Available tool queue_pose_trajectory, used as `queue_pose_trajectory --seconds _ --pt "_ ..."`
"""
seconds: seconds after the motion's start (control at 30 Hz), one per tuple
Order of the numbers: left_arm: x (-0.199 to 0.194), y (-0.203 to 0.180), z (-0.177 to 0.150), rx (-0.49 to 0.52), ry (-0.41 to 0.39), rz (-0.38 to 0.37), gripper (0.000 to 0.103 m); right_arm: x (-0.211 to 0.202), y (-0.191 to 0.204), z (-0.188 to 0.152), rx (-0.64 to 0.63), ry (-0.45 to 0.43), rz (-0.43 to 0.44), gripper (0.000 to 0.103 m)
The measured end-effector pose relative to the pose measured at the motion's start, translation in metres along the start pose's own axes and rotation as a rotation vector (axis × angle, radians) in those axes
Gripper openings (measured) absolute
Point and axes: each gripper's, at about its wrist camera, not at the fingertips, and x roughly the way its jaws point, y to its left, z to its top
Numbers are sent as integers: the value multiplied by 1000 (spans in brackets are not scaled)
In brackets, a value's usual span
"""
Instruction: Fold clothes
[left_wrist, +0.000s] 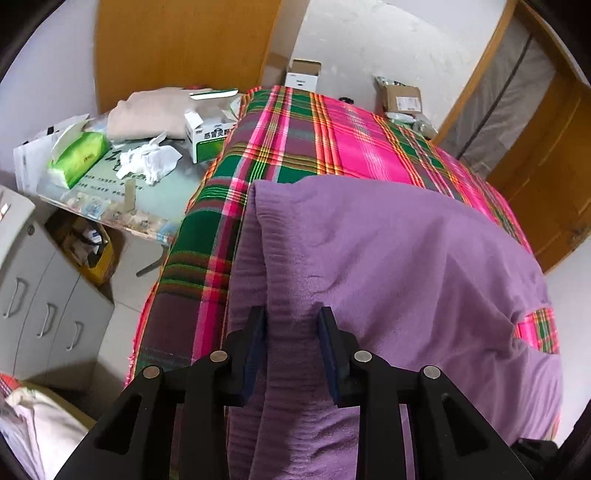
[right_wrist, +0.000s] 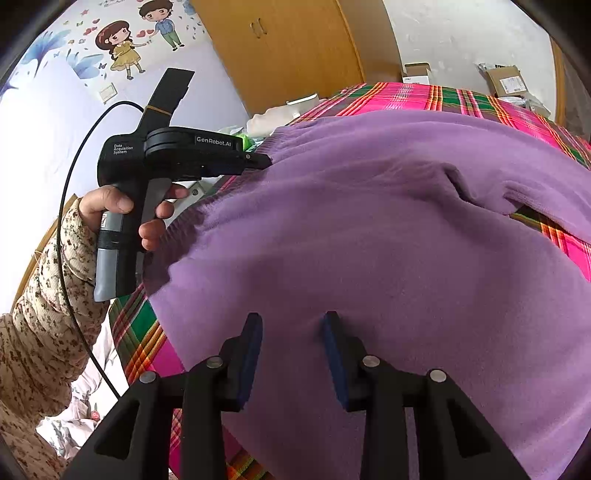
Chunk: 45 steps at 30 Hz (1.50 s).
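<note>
Centrally, a purple sweater (left_wrist: 388, 258) lies spread over the plaid bedspread (left_wrist: 314, 136), which is woven in pink, green and maroon checks. Sweater fabric is soft and fleecy with a matte nap; a ribbed knit band runs along its edge, nearest the bedspread's left side. A curved gap in the sweater shows plaid beneath.

Left tool (left_wrist: 293, 319): black frame, dark blue pads, fingers parted with a moderate gap, straddling the ribbed band. Pads sit at the fabric; nothing is clamped between them in the left wrist view. In the right wrist view the same tool (right_wrist: 267, 159) meets the sweater's ribbed edge, but its finger gap is not legible there. A hand (right_wrist: 129, 210) in a floral knit sleeve (right_wrist: 48, 314) holds its grey-and-black handle.

Right tool (right_wrist: 291, 321): fingers likewise apart, hovering over or lightly on the sweater's smooth body, gripping nothing.

Left of the bedspread, a cluttered desk (left_wrist: 159, 210) carries a green tissue pack (left_wrist: 75, 158) and crumpled white tissue (left_wrist: 147, 162).
</note>
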Motion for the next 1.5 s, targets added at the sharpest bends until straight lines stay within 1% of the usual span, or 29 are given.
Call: queue_pose_trajectory --seconds 0.1,0.13,0.2,0.23,0.3,0.37,0.53,0.63,0.8,0.83,0.9,0.93,1.0,1.03,1.1,1.17,1.2,1.27,1.3,1.33,1.37,1.4,1.5 --pt "0 4 1 -42 8 -52 30 1 2 1 -5 -1 -6 40" --pt "1 6 1 -59 8 -62 26 2 3 2 -7 -2 -7 40" --pt "1 11 2 -88 7 -68 23 3 4 2 -9 -2 -14 41" --pt "0 13 2 -103 6 -75 4 3 5 2 -9 -3 -16 41" --pt "-3 16 1 -120 -5 -75 4 4 6 3 -7 -3 -19 41" --pt "-6 18 2 -126 -29 -43 4 5 8 4 -8 -2 -23 41" --pt "-9 24 7 -129 -62 -8 4 7 9 3 -13 -4 -27 41" --pt "1 30 7 -153 -43 -3 4 6 10 2 -15 -2 -26 41" --pt "0 29 8 -157 -28 -6 6 1 9 8 -21 13 -16 41" --pt "-1 29 9 -152 -19 -6 8 -2 9 10 -20 10 -11 41" --pt "-6 27 9 -137 -17 5 10 -11 5 16 -30 -2 -8 41" --pt "-10 25 10 -126 -29 20 13 -16 3 19 -36 -9 -7 41" --pt "-20 22 13 -105 -58 51 14 -25 -1 28 -51 -23 -15 41" --pt "-24 21 16 -95 -70 41 14 -30 -4 36 -57 -33 -21 41" --pt "-34 17 23 -82 -106 -3 14 -40 -10 54 -78 -56 -40 41" --pt "-41 10 31 -60 -130 -10 15 -52 -15 75 -110 -78 -63 41" --pt "-46 3 39 -41 -142 -3 15 -58 -17 85 -126 -89 -75 41" --pt "-55 -8 51 -10 -170 -14 15 -71 -21 112 -154 -119 -108 41" --pt "-61 -14 61 0 -187 -26 15 -79 -23 128 -170 -133 -97 41" --pt "-65 -17 68 3 -197 -33 19 -85 -26 139 -175 -151 -91 41" --pt "-70 -22 76 14 -215 -27 21 -91 -28 150 -177 -170 -87 41" --pt "-74 -26 84 27 -234 -19 21 -95 -32 161 -172 -191 -100 41" --pt "-74 -33 100 51 -261 -15 21 -92 -45 189 -195 -205 -117 41"
